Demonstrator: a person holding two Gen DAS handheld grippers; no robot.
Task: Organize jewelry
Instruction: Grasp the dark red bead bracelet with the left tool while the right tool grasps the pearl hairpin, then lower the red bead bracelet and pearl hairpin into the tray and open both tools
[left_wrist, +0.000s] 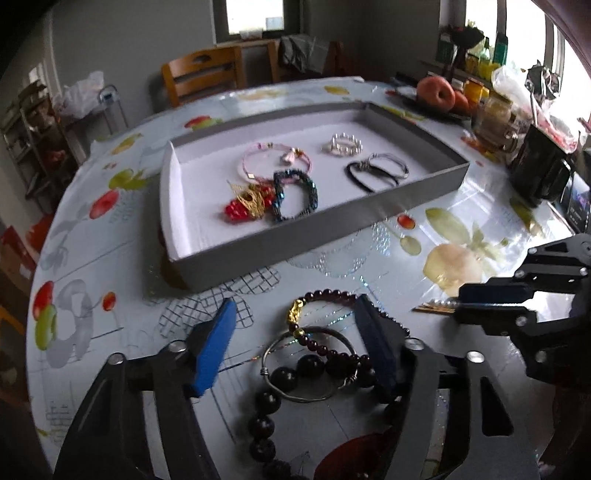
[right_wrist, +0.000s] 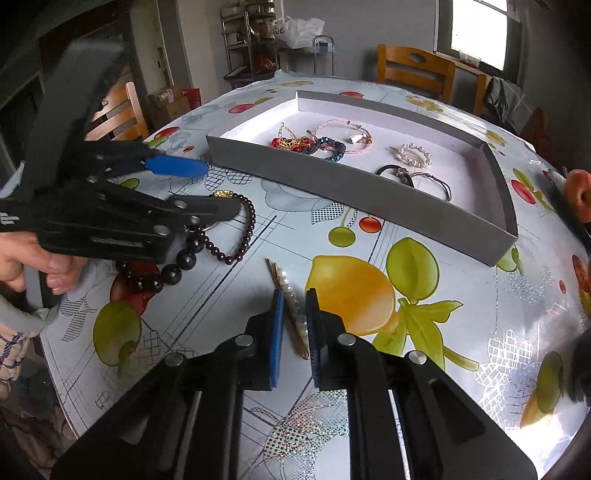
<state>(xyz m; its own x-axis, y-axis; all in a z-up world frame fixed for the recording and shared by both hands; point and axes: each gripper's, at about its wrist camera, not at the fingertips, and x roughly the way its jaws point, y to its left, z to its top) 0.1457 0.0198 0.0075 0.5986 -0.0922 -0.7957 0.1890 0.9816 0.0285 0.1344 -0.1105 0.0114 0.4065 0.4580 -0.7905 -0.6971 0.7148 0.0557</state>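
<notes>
A grey tray (left_wrist: 295, 236) (right_wrist: 332, 181) holds several bracelets. On the table before it lie a garnet bead bracelet with a gold charm (left_wrist: 325, 295) (right_wrist: 249, 221), a silver bangle (left_wrist: 306, 365) and a large dark bead bracelet (left_wrist: 266, 402) (right_wrist: 173, 271). My left gripper (left_wrist: 295, 325) (right_wrist: 218, 188) is open, its fingers on either side of these. A pearl hair clip (right_wrist: 291, 306) (left_wrist: 439, 304) lies on the table to the right. My right gripper (right_wrist: 295, 321) (left_wrist: 460, 302) has its pads closed narrowly around the clip.
The round table has a fruit-print cover (right_wrist: 369, 288). Apples on a plate (left_wrist: 439, 94), jars and a black container (left_wrist: 539, 173) stand at the right edge. Wooden chairs (left_wrist: 207, 74) stand around the table.
</notes>
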